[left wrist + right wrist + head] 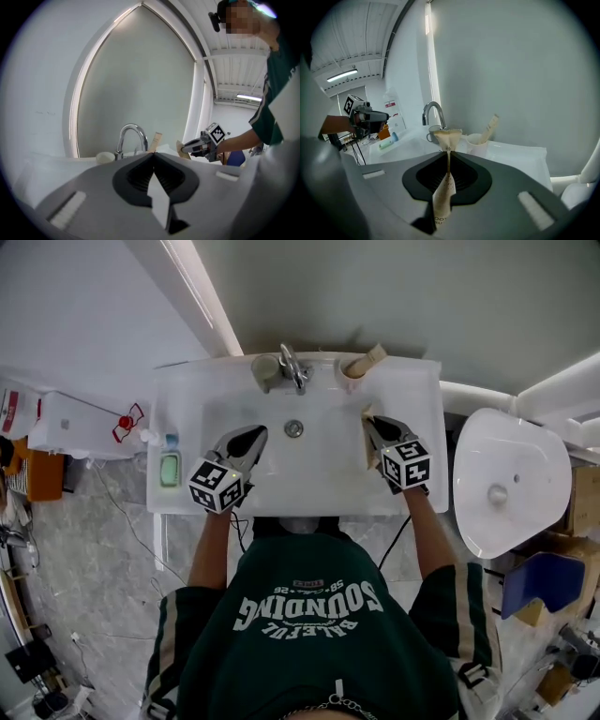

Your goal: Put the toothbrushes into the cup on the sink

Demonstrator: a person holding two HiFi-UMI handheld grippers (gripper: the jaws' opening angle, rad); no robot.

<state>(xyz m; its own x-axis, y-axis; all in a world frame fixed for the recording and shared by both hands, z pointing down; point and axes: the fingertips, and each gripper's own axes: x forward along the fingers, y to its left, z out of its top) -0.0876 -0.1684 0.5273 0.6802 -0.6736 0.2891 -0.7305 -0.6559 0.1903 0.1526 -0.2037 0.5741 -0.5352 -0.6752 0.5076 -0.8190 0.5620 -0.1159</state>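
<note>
Right gripper (448,152): jaws pressed onto a paper-wrapped toothbrush (448,136), pinched mid-length, wrapper end fanning out past the tips. It is held over the right side of the sink (422,427) basin. The cup (354,367) stands on the far rim, just right of the faucet (292,367), apart from the gripper. A second toothbrush (370,357) leans inside the cup. Left gripper (153,153): jaws pressed together, nothing seen between them, over the left of the basin.
</note>
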